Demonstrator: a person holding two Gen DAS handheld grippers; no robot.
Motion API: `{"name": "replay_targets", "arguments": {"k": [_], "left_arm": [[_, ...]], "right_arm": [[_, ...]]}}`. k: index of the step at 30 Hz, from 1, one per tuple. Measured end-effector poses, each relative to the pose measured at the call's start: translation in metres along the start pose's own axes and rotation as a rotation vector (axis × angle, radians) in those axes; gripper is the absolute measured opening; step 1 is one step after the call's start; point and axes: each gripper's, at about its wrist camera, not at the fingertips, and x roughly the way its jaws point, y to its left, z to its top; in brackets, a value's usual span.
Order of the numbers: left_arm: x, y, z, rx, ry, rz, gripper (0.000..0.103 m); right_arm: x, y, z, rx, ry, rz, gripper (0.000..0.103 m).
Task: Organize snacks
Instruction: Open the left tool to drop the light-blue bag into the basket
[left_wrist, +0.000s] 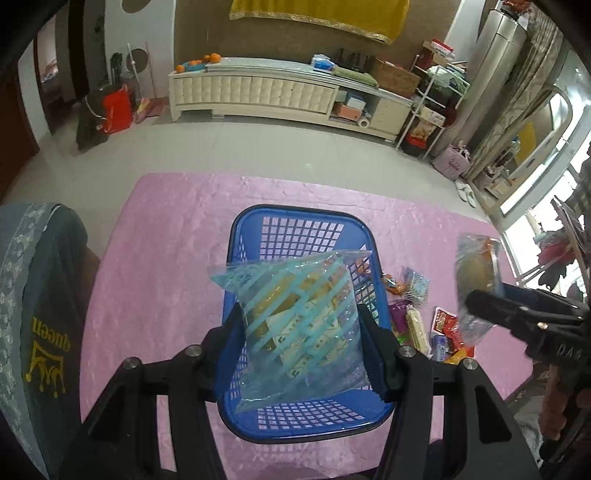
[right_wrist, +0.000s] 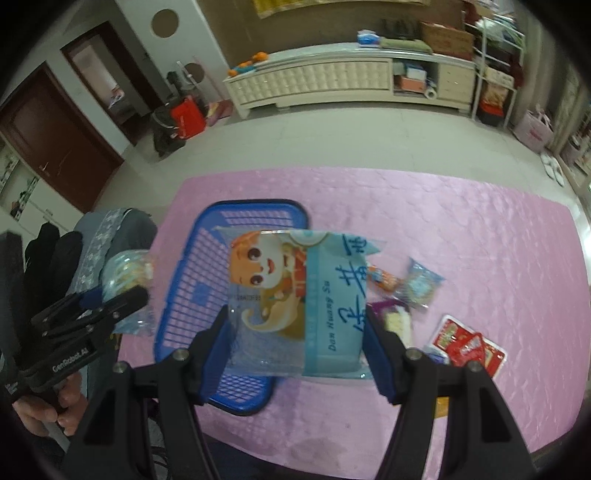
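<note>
While the left gripper (left_wrist: 301, 325) holds a striped blue snack bag (left_wrist: 299, 328) above the blue basket (left_wrist: 295, 221), the right gripper (right_wrist: 297, 328) clamps a cartoon snack packet (right_wrist: 295, 295) over the pink tablecloth (right_wrist: 461, 229). More small snacks (right_wrist: 421, 284) lie just right of the basket.

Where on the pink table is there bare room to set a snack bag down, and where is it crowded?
The table is bare along its far side beyond the basket and over its far right part. Left of the basket is also bare in the left wrist view. The basket looks empty. It is crowded right of the basket, where the loose snacks lie.
</note>
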Motion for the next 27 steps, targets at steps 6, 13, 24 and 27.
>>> {"name": "replay_targets", "arguments": {"k": [6, 13, 24, 27], "left_arm": [[0.027, 0.004, 0.004, 0.030, 0.013, 0.012, 0.056], [0.071, 0.014, 0.023, 0.024, 0.078, 0.000, 0.056], [0.090, 0.019, 0.033, 0.051, 0.066, 0.071, 0.065], [0.090, 0.024, 0.033, 0.052, 0.064, 0.074, 0.065]], "right_arm": [[0.037, 0.026, 0.017, -0.050, 0.049, 0.009, 0.070], [0.071, 0.036, 0.037, -0.065, 0.096, -0.002, 0.070], [0.103, 0.044, 0.052, -0.087, 0.141, -0.024, 0.071], [0.108, 0.046, 0.054, -0.093, 0.147, -0.046, 0.071]]}}
